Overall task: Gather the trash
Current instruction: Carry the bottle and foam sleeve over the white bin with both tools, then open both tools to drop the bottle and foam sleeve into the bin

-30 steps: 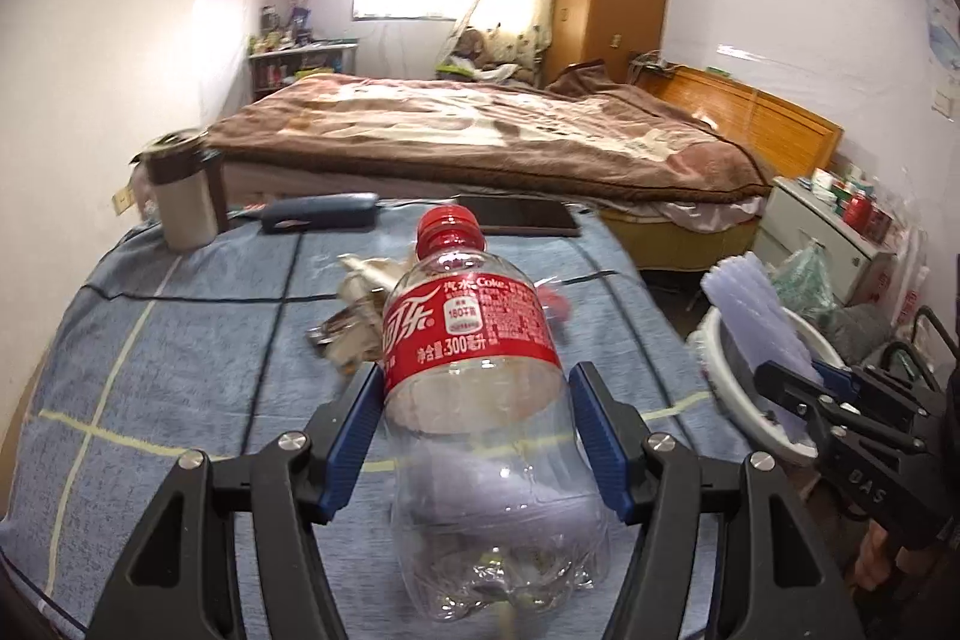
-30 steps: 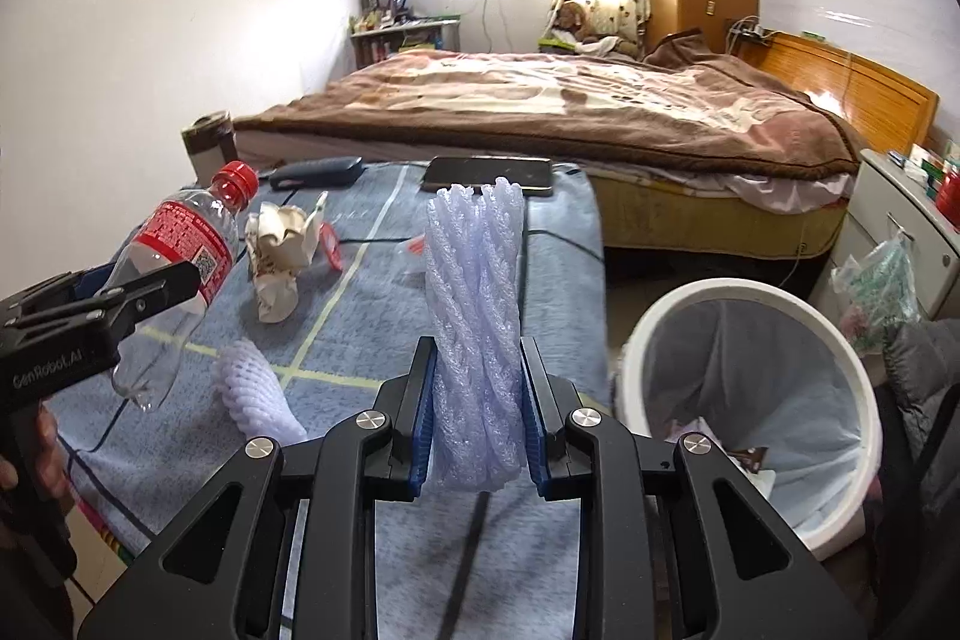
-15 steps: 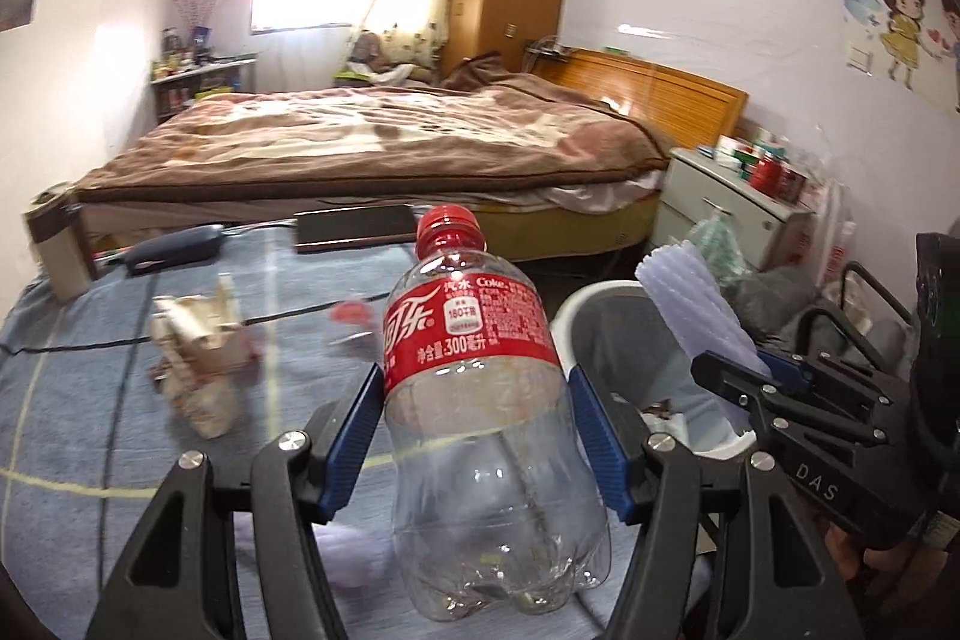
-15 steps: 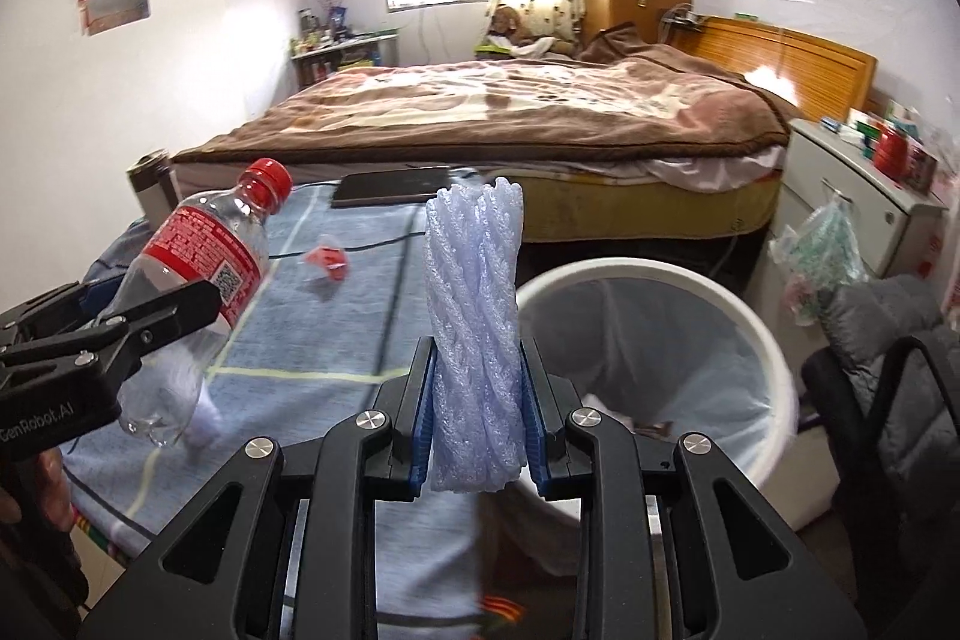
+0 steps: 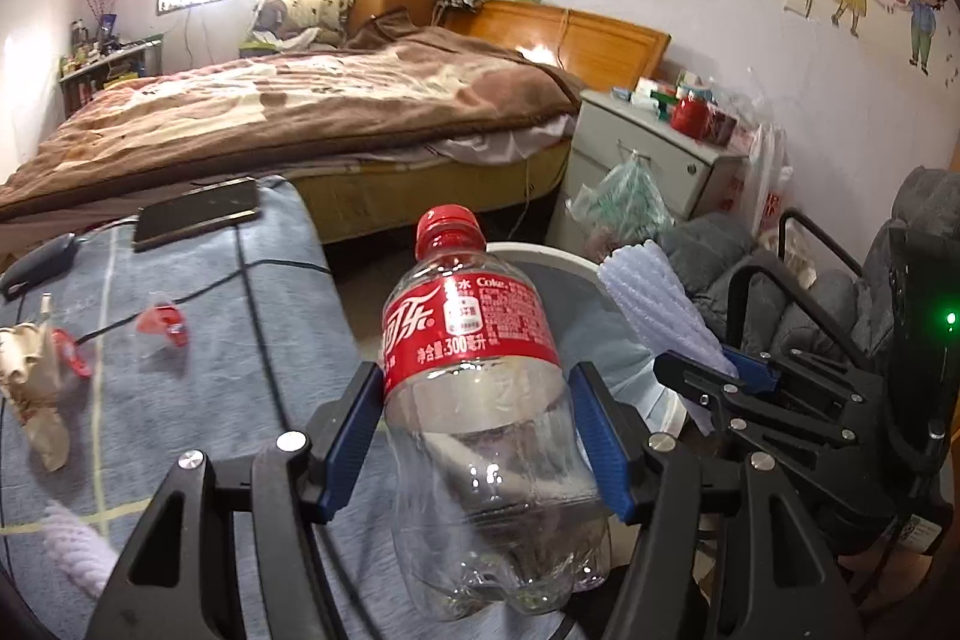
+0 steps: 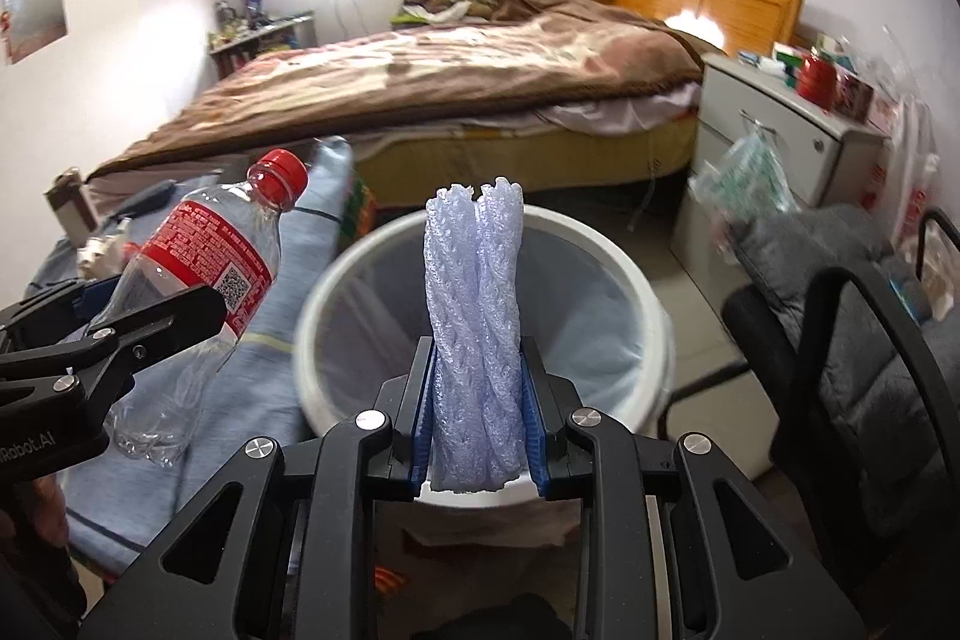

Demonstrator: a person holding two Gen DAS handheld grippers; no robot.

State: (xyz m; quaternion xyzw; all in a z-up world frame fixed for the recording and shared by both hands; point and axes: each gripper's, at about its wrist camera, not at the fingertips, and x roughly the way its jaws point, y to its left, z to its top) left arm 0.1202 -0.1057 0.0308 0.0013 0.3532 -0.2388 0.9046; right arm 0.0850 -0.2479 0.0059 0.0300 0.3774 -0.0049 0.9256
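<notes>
My left gripper [image 5: 477, 433] is shut on an empty clear Coke bottle [image 5: 480, 400] with a red cap and label, held upright at the table's right edge. The bottle also shows in the right wrist view [image 6: 198, 292]. My right gripper [image 6: 477, 400] is shut on a pale blue foam net sleeve [image 6: 474, 328], held over the near rim of a white lined trash bin [image 6: 636, 280]. The sleeve [image 5: 660, 304] and bin rim [image 5: 540, 253] also show in the left wrist view. Crumpled paper [image 5: 30, 382], a red scrap [image 5: 162, 325] and a white foam net [image 5: 78, 550] lie on the table.
The table has a blue-grey checked cloth [image 5: 210, 370] with a phone [image 5: 195, 214] and a cable on it. A bed [image 6: 450, 82] lies behind. A grey nightstand [image 6: 780, 136] and a black chair [image 6: 852, 358] stand right of the bin.
Both grippers have swung right, away from the table toward the bin, each holding its item. The foam sleeve now hangs over the bin's near rim.
</notes>
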